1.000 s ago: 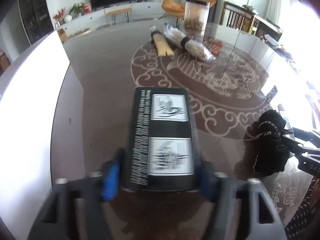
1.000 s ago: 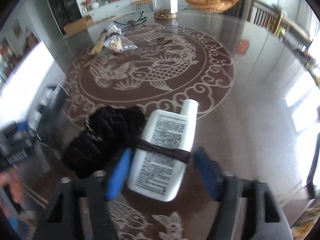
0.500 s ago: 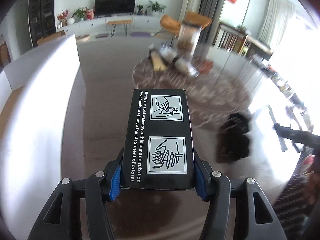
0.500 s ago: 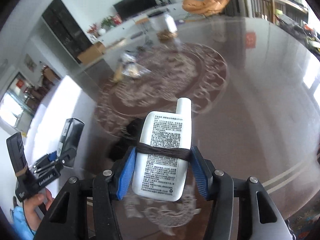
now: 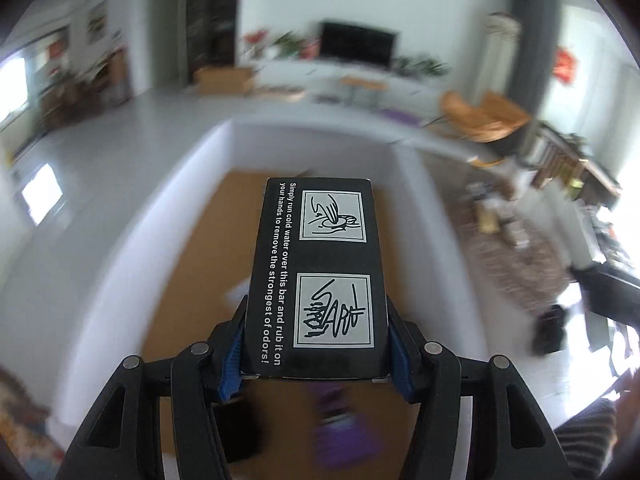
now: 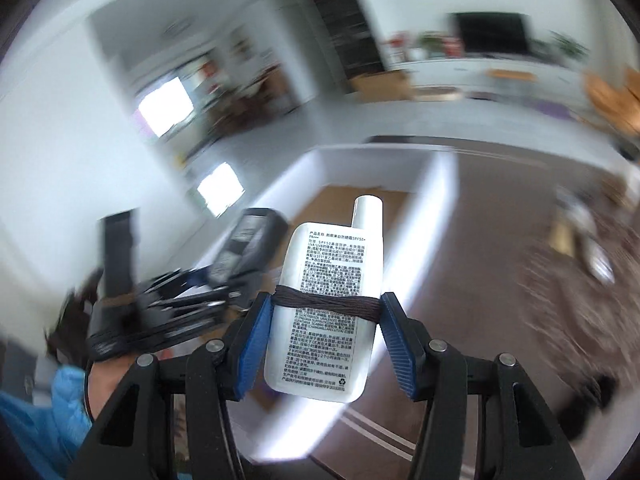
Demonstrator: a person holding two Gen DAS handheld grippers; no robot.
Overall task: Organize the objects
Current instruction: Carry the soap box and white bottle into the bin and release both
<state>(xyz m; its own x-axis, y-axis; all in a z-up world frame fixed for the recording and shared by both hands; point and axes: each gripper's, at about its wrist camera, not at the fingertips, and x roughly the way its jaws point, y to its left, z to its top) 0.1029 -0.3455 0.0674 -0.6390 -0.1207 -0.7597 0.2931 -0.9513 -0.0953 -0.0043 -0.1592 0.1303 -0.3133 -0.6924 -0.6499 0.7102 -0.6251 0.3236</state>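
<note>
Both loads have swung off the patterned table since a second ago and now hang over a white-walled box (image 5: 420, 216) on the left. Clamped in the left gripper (image 5: 316, 350) is one black carton (image 5: 320, 276); the right gripper (image 6: 326, 330) grips one white bottle (image 6: 326, 304) bound with dark thread. Neither is released yet — inside the box lie a purple item (image 5: 340, 428) and a dark one, blurred. Far right on the table, a few packets and a black bundle (image 5: 550, 330) appear left to sort.
</note>
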